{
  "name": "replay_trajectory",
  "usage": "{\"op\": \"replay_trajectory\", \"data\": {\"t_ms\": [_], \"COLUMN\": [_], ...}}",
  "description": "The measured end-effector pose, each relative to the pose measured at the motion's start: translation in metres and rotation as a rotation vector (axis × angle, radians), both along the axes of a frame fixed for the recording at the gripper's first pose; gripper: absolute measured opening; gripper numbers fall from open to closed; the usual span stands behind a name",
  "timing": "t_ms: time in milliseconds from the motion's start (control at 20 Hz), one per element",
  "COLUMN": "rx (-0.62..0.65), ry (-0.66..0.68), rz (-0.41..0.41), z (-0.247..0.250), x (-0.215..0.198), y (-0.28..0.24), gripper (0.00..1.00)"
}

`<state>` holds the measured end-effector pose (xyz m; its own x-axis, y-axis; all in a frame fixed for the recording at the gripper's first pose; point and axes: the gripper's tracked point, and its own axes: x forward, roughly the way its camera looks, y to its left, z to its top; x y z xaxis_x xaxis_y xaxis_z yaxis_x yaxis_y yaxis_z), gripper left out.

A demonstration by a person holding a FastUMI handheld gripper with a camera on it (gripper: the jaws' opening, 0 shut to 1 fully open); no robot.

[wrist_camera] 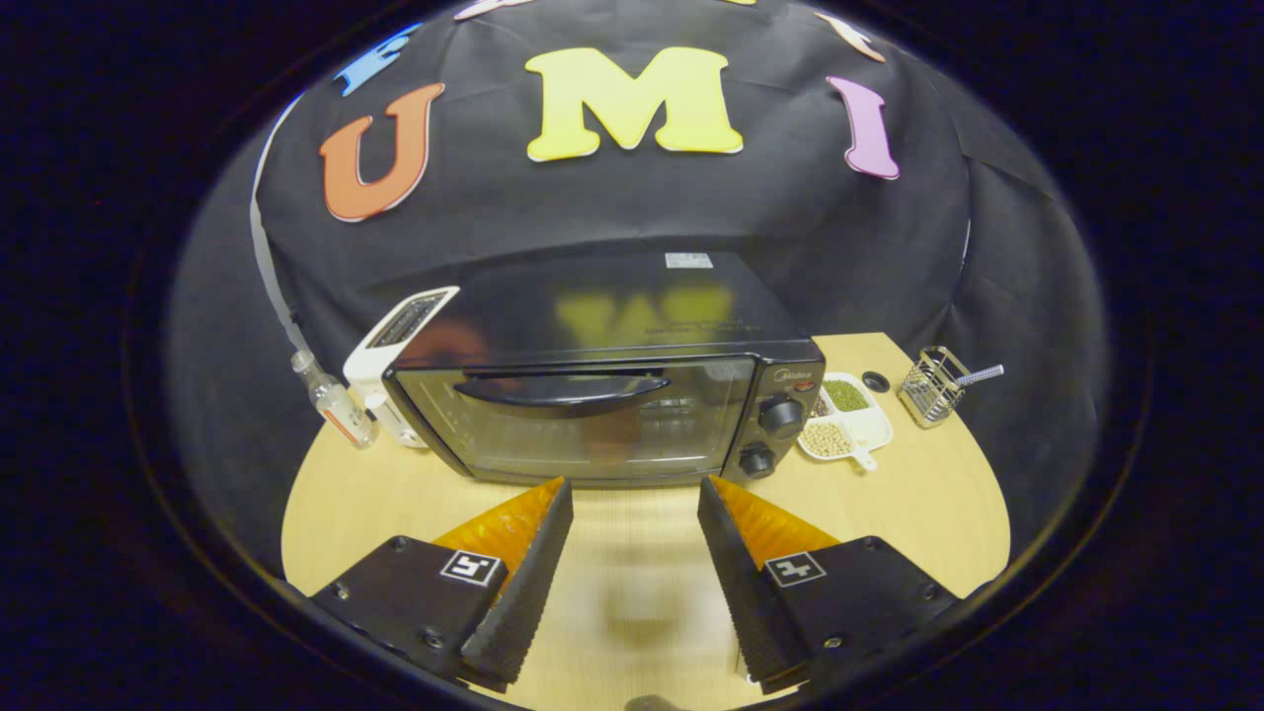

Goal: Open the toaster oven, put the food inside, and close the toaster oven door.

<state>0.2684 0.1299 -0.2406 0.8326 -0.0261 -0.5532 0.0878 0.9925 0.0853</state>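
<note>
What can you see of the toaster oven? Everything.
The toaster oven is a black box with a glossy top, a glass door and a curved dark handle across the door's upper part. Two knobs sit on its panel. Door shut. It stands on the wooden table, beyond the open tool, untouched.

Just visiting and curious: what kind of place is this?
Likely a staged kitchen booth: black glass-door toaster oven on a round wooden table, black cloth wall behind, open hand-held gripper ahead.
</note>
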Motion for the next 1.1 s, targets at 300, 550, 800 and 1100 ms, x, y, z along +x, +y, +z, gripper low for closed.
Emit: {"op": "replay_trajectory", "data": {"t_ms": [300,550,800,1100], "rx": [-0.046,-0.183,-0.178,-0.184], "ry": [-0.18,-0.416,-0.616,-0.658], "rz": [-0.014,-0.016,-0.046,-0.003], "z": [0.079,0.182,0.257,0.268], "x": [-0.06,-0.133,-0.201,-0.254], "y": [-0.056,-0.113,-0.164,-0.205], "gripper": [0.83,0.87,1.0,1.0]}}
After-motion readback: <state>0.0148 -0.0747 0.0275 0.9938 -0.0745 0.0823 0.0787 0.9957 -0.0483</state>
